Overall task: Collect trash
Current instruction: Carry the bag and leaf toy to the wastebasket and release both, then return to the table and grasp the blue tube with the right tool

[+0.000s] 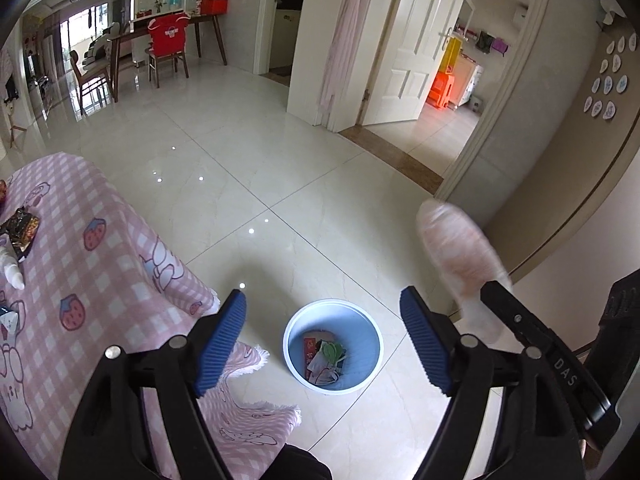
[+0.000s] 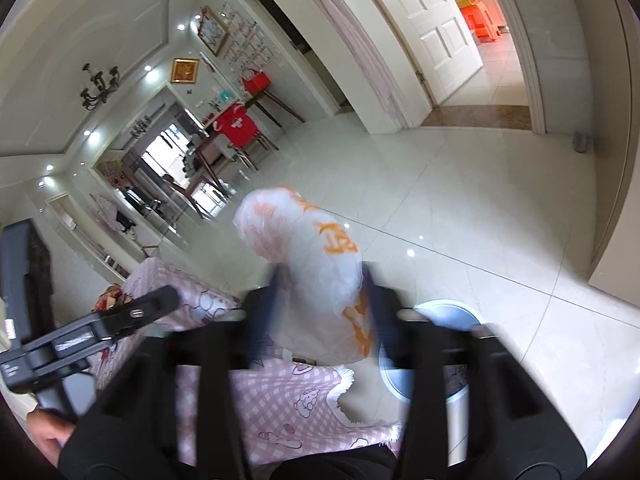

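My left gripper [image 1: 322, 326] is open and empty, held above a light blue trash bin [image 1: 366, 354] on the floor with several wrappers inside. My right gripper [image 2: 322, 312] is shut on a white plastic bag with orange print [image 2: 316, 276], held up over the table's edge. The bag also shows blurred in the left wrist view [image 1: 460, 256], to the right of the bin. The bin's rim [image 2: 452, 308] shows partly behind the right finger. On the pink checked tablecloth [image 1: 80, 264] lie a dark snack wrapper [image 1: 22, 228] and a small white bottle [image 1: 12, 274].
The table with the pink cloth fills the left; its fringed corner [image 1: 256, 360] hangs close to the bin. Glossy tiled floor [image 1: 260, 168] stretches ahead. A white door [image 1: 412, 48] stands open to a room on the right. A dining table and chairs [image 1: 168, 44] stand far back.
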Tool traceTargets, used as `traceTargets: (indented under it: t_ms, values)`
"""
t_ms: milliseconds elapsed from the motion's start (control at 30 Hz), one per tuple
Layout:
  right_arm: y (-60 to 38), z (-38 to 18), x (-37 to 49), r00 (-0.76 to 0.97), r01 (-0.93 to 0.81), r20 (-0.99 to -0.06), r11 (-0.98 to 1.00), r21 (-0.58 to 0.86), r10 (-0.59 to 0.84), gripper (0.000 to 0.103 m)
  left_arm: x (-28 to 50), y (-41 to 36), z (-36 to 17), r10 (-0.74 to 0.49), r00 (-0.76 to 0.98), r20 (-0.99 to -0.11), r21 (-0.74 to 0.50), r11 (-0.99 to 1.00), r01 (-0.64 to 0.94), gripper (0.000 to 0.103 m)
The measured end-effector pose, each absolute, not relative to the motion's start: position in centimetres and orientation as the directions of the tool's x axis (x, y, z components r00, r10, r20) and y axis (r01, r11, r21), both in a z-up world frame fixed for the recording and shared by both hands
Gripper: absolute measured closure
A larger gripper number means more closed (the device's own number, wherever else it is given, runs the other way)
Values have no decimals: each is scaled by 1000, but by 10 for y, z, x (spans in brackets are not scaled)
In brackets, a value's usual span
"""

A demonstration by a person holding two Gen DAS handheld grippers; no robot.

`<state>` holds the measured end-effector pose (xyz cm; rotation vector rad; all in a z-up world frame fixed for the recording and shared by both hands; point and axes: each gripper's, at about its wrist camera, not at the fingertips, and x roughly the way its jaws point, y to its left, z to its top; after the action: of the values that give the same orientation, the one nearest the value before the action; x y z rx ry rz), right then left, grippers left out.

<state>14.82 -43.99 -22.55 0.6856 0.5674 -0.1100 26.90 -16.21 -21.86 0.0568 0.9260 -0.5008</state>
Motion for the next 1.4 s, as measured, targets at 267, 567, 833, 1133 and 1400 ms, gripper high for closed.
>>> traceTargets:
  t_ms: [267, 567, 833, 1133, 1400]
  values:
    - [-436, -230, 149, 827, 290, -554, 770, 568, 98, 32, 274, -137, -208, -395, 518, -759, -189, 894, 406, 25]
    - [-386, -199, 158, 824, 155, -530, 821, 550, 200, 32, 257, -78, -189, -362, 582, -728, -178, 920, 350, 25]
    - [-296, -167, 181, 785, -51, -515, 864, 501, 345, 33, 248, 31, -174, -226, 673, -704, -132, 973, 189, 25]
    - [-186, -158, 221, 690, -235, -576, 888, 396, 440, 33, 255, 144, -190, -145, 673, -726, -189, 982, 7, 25]
    - [-127, -170, 249, 621, -322, -657, 904, 282, 426, 33, 289, 147, -216, -199, 632, -749, -259, 966, -2, 43]
